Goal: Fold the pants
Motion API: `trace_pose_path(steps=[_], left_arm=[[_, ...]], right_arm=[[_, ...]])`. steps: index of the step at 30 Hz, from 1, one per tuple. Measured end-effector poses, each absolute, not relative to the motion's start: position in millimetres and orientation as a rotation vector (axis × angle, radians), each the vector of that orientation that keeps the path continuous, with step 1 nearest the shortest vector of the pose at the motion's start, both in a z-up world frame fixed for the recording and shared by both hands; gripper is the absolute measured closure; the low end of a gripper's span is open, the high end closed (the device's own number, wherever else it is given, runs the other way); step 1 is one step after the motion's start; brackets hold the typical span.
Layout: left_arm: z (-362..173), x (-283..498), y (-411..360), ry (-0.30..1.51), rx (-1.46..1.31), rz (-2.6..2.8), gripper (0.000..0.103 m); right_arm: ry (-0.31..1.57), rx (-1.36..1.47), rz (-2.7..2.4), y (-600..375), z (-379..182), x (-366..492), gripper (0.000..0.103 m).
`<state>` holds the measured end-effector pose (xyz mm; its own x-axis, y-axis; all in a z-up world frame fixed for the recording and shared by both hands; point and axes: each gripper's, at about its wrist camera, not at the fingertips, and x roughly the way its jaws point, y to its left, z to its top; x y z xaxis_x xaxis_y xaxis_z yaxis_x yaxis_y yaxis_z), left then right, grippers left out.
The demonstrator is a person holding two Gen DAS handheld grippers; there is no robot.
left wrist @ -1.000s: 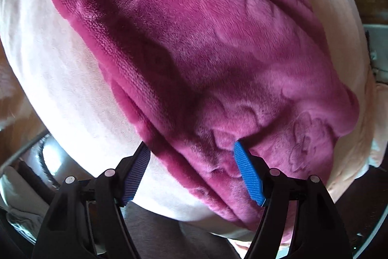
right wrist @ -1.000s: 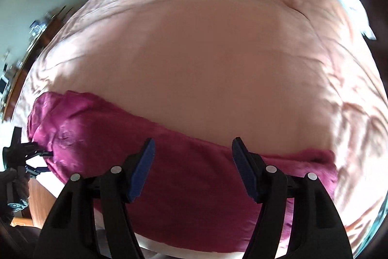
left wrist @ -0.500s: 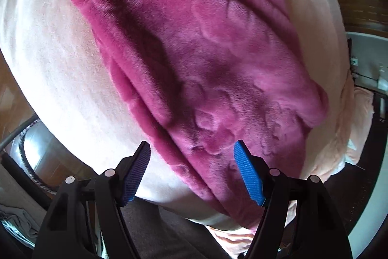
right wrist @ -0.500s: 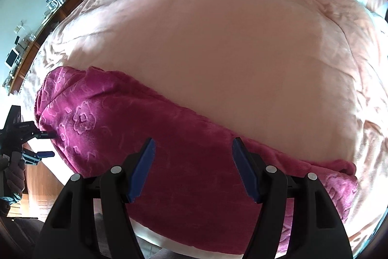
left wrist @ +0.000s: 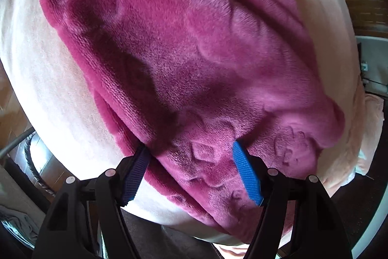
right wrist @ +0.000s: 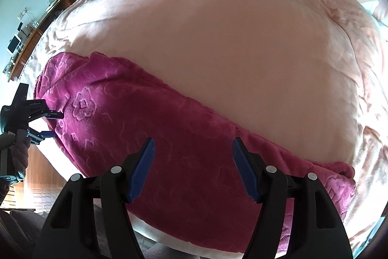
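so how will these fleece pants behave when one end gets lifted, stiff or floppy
Probably floppy: the magenta fleece pants already sag in soft rolls and creases on the pink bedspread. The plush embossed pile looks grippy rather than slippery for the left tongs, open at the edge. The doubled layers may look bulky, so the far end will likely drag.

Bright daylight, washing the pink bedspread (right wrist: 242, 64) nearly white mid-frame. Dark shadow across the magenta fleece pants (left wrist: 135, 69) in the left wrist view. Heavy fisheye bending, black vignette corners. Sharp overall, slightly soft at edges.
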<state>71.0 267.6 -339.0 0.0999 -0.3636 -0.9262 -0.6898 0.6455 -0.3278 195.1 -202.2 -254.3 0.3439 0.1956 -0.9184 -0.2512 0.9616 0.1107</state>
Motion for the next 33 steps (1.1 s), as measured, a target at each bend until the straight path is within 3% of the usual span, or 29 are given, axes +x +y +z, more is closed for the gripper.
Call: trace_pose_path(steps=[2, 4, 7, 10, 16, 23, 33], left_arm=[[-342.7, 72.2, 267.7, 1.510, -0.914, 0.307, 0.034], [-344.1, 73.5, 268.2, 1.514, -0.887, 0.305, 0.057], [-340.2, 78.1, 259.5, 1.514, -0.815, 0.319, 0.083], [-333.5, 76.1, 259.3, 1.513, -0.757, 0.322, 0.091], [-326.5, 58.8, 256.2, 1.538, -0.602, 0.313, 0.093], [-354.7, 35.2, 261.0, 1.609, -0.550, 0.366, 0.097], [-310.9, 63.5, 257.6, 1.501, -0.357, 0.316, 0.096]], right_arm=[[1.186, -0.060, 0.295, -202.4, -254.3, 193.9, 0.036], [1.190, -0.067, 0.302, -202.4, -254.1, 193.5, 0.036], [1.201, -0.065, 0.317, -201.9, -253.9, 195.3, 0.036], [1.207, -0.072, 0.328, -198.8, -254.9, 196.6, 0.037], [1.218, -0.092, 0.358, -186.7, -258.2, 199.2, 0.037], [1.219, -0.100, 0.375, -170.0, -258.5, 206.2, 0.037], [1.249, -0.071, 0.356, -141.6, -262.2, 226.2, 0.036]])
